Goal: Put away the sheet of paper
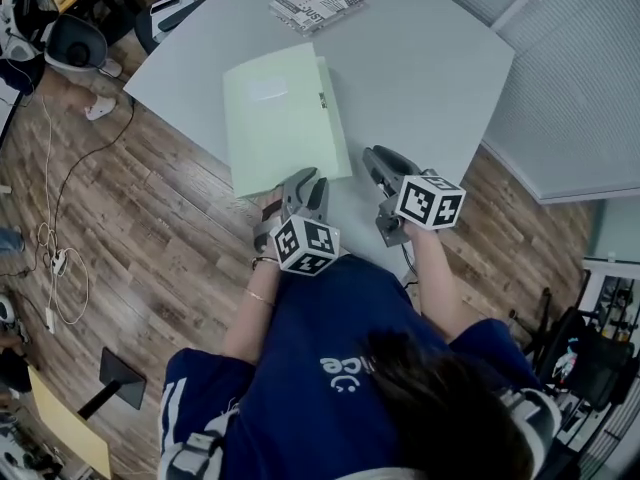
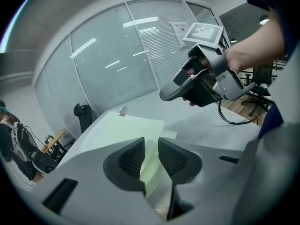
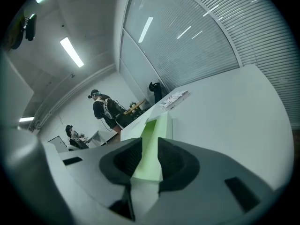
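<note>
Green folder (image 1: 280, 118) flat on worktop (image 1: 420, 68), long axis running away from you. Your left tool (image 1: 305, 178) at its near edge, right tool (image 1: 374, 155) beside; both tilted down, released.

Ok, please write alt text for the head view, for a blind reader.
Seen from above, a person at a grey table holds the left gripper and right gripper close to the near edge of a pale green folder. A striped booklet lies farther away.

The navy shirt (image 1: 320, 313) bears pale lettering.
</note>
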Motion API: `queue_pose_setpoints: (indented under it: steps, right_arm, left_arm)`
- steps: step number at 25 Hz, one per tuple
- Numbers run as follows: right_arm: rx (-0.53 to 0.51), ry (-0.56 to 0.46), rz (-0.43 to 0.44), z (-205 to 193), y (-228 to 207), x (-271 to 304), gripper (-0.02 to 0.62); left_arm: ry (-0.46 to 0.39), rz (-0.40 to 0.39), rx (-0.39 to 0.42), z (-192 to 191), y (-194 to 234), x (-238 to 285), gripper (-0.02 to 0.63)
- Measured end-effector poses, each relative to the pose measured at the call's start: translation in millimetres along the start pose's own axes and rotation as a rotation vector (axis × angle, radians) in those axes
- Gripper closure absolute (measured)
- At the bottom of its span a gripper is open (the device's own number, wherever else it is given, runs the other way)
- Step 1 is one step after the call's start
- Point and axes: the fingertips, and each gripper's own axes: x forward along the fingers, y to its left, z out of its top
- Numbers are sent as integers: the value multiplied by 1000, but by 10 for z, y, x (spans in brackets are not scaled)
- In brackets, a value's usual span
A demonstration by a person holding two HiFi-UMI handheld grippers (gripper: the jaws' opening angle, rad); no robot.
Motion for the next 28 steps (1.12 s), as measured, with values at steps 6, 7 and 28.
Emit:
queue_pose_setpoints:
  steps: [6,7,28]
  right_arm:
    - [18,9,-24,-88,-88,-49,485]
    - [24,3,-25,-92,-97,-63,486]
    - [-170,-112,-57,-160,316,-163,514]
  left_arm:
    - [76,-69,17,-148,-199,215,521]
    - [85,-81,11,-169,-228,232,515]
    - [-153,-12,-664,-136,262,-383,514]
